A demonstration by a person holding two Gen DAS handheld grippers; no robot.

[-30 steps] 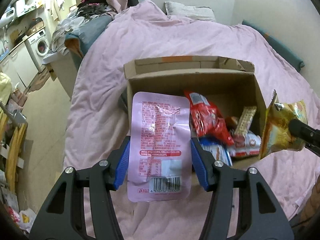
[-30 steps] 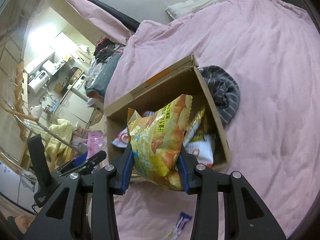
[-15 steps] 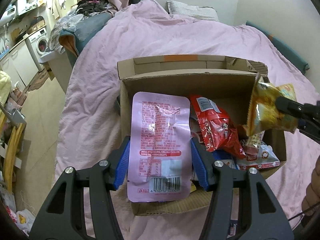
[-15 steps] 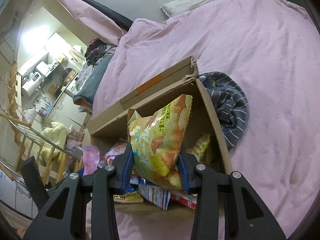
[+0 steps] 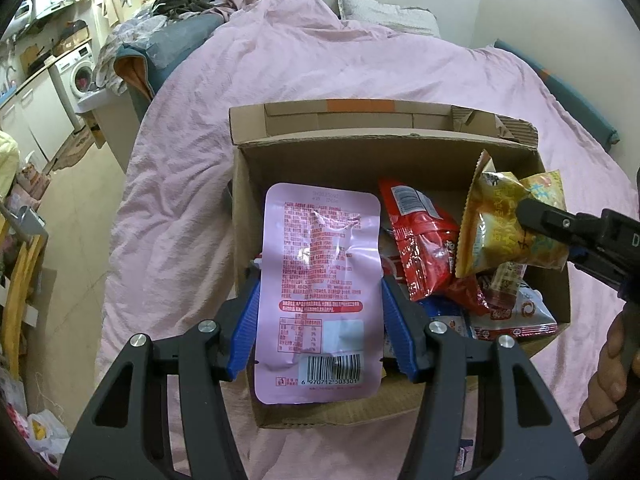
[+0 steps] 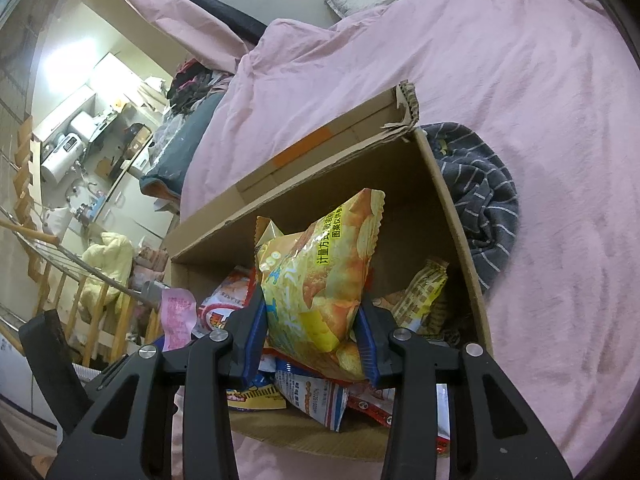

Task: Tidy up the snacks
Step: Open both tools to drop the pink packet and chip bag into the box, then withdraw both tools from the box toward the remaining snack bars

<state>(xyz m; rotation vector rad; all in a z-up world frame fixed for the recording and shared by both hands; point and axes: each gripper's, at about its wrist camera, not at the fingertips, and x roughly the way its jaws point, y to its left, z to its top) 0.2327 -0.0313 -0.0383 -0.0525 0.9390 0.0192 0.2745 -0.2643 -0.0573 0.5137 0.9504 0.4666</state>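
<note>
- Since a second ago, both your claws have come forward over the open cardboard box [image 5: 400, 152]; the yellow chip bag [image 6: 320, 280] that hung outside the box's right wall now hangs inside its opening.
- Your left claw [image 5: 318, 312] is clenched on a flat, glossy pink pouch [image 5: 318, 280] with rounded corners, printed side up, barcode at its near end. The pouch is held above the box's left half, its near end overhanging the front wall.
- Your right claw [image 6: 312, 336] is clenched on the puffy, crinkled yellow chip bag with zigzag-cut edges, held upright above the snacks in the box.
- The box is brown corrugated card with a torn far right corner and an orange tape strip on its back flap. It sits on a wrinkled pink bed cover [image 5: 320, 68].
- Inside lie shiny foil packets in a loose pile: a red packet [image 5: 420, 236] leaning upright, blue-and-white ones below it.
- A dark grey striped cloth [image 6: 480, 200] lies bunched against the box's right wall.
</note>
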